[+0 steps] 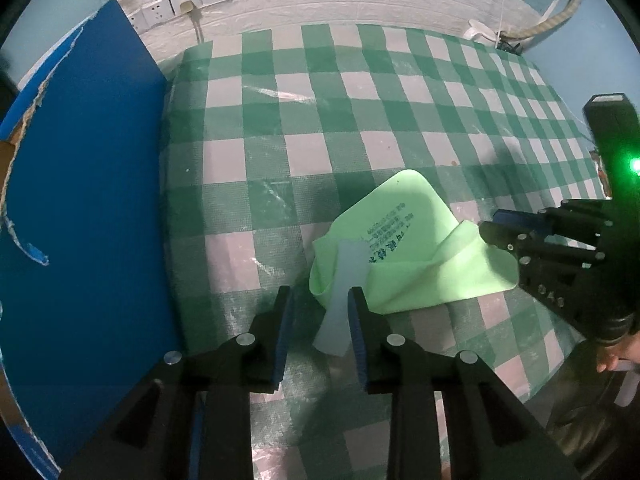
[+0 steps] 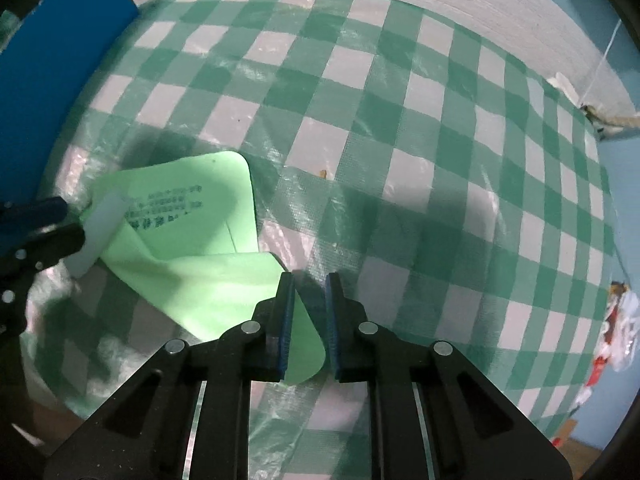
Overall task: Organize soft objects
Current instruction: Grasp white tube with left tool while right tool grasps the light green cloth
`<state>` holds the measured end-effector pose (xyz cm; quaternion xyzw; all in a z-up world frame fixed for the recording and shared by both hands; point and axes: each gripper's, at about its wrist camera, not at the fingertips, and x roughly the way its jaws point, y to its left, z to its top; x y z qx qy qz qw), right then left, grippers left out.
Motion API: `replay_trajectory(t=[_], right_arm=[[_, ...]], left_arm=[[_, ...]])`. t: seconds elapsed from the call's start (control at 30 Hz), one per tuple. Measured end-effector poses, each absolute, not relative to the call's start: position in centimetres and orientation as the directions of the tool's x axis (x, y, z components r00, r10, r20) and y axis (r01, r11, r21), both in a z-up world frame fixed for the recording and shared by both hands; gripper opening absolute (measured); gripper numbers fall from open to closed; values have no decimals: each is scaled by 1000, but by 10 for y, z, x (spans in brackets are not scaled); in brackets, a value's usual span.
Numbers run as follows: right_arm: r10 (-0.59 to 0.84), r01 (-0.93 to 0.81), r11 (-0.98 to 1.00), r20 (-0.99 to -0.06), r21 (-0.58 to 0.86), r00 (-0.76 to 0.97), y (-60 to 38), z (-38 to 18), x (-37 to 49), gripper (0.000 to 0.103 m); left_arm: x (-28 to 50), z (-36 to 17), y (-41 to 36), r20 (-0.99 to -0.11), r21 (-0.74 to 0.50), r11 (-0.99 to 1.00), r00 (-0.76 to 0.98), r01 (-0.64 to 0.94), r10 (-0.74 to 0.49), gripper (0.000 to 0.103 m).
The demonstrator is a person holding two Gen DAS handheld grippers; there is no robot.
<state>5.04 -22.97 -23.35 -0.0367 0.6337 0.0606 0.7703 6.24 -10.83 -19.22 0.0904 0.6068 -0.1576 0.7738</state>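
Pinched tight in the right gripper [image 2: 308, 280]: a curled corner of the green cloth [image 2: 208, 280], spread on the checked tablecloth [image 2: 400, 120] ahead and to that tool's left. Between the narrowly parted jaws of the left gripper [image 1: 320, 292]: a white strip [image 1: 344, 280] on the cloth, against one pad only, not squeezed. From the left wrist alone: wall sockets [image 1: 180, 4] far ahead, a blue board [image 1: 88, 160] to its left, a green light [image 1: 634, 166] on the other tool. Dark blue print [image 2: 168, 208] on the cloth, too small to read.

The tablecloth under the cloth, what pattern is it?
Green and white checks on the tablecloth, clearest in the right wrist view.
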Motion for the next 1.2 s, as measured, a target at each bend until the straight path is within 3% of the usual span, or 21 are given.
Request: replay_trajectory(t=[0.07,0.13,0.2,0.23,0.63,0.83,0.97,1.07,1.17,1.2], right_arm=[[84,-169,984,-974,48,209,-227,-227,47,17],[106,-192,979,-967,62,232,-222,-220,44,40],[163,-243,965,-956,103,243,-211,-214,40,58],[173,-261,959,-953,106,249,-206,-213,39,61],[154,-448,894,-958,31,241,-161,-228,29,62],[130,-455,891,-956,-3,262,-163,-237,36,64],[178,-402,913,-958,75,225,-173,-236,56,65],[177,-405,911,-959,74,222,-170,-237,58,65],[185,-408,909,-957,81,222,-176,-234,58,52],[189,-415,906,-957,84,220,-176,-231,53,38]], left_arm=[[60,-192,-107,-970,-34,936,215,351,-116,28],[60,-192,-101,-970,-34,938,215,344,-114,28],[61,-191,-99,-970,-39,940,213,338,-116,28],[59,-191,-94,-970,-39,941,214,337,-117,28],[62,-197,-88,-971,-54,944,203,327,-126,32],[63,-197,-89,-971,-64,942,198,329,-135,34],[65,-199,-87,-972,-79,943,186,324,-145,43],[66,-200,-86,-971,-84,944,185,320,-149,43],[68,-200,-88,-972,-89,944,180,318,-152,45],[69,-199,-89,-972,-87,944,182,319,-151,45]])
